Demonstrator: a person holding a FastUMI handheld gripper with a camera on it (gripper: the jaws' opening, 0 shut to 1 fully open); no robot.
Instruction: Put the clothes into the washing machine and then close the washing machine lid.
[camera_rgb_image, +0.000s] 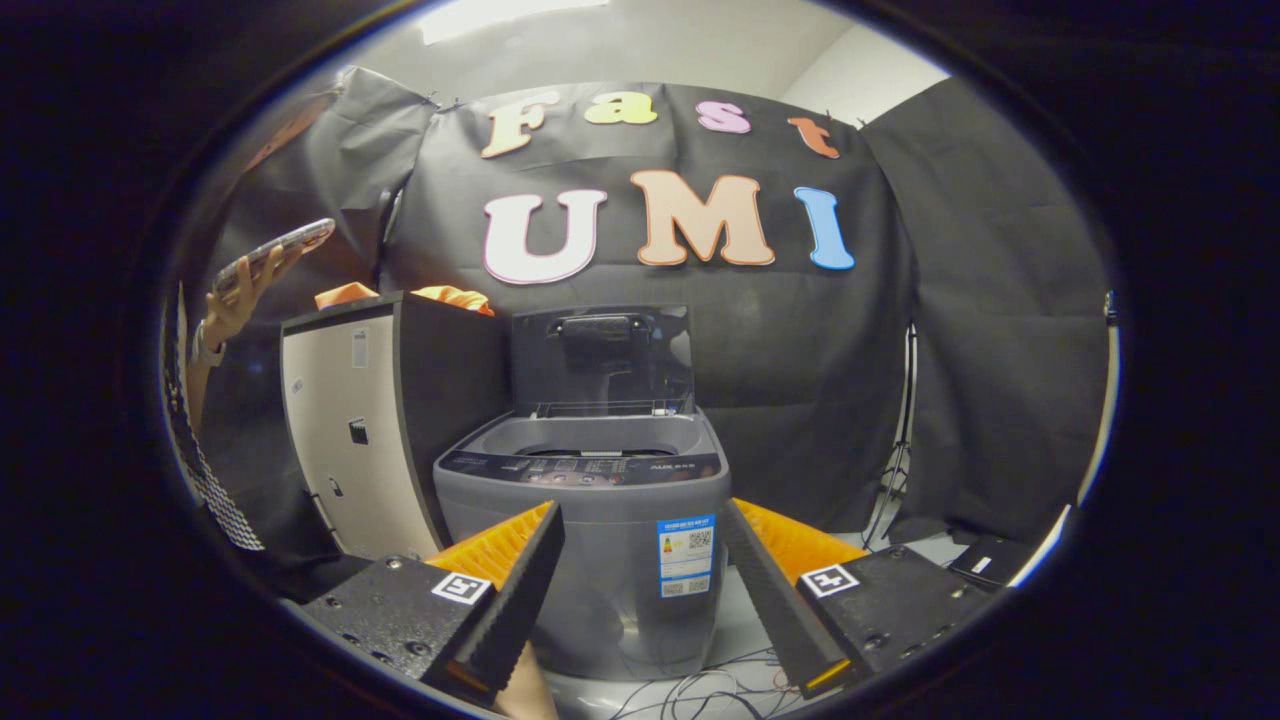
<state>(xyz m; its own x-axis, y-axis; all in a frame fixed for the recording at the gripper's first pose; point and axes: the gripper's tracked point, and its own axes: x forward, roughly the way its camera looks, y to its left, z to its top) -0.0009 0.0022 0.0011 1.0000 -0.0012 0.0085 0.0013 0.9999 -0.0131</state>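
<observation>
A small grey top-loading washing machine (600, 520) stands on the floor beyond my fingers, its dark lid (602, 360) raised upright at the back. An orange piece of clothing (455, 296) lies on top of the cabinet (350, 430) left of the machine. My gripper (640, 560) is open, with its fingers spread wide on either side of the machine's front and nothing between them. It is held some way back from the machine.
A person stands at the left beside the cabinet, a hand (240, 300) holding up a phone (272, 250). Cables (700, 690) trail on the floor in front of the machine. A tripod leg (890, 480) and a small dark box (985, 562) are at the right.
</observation>
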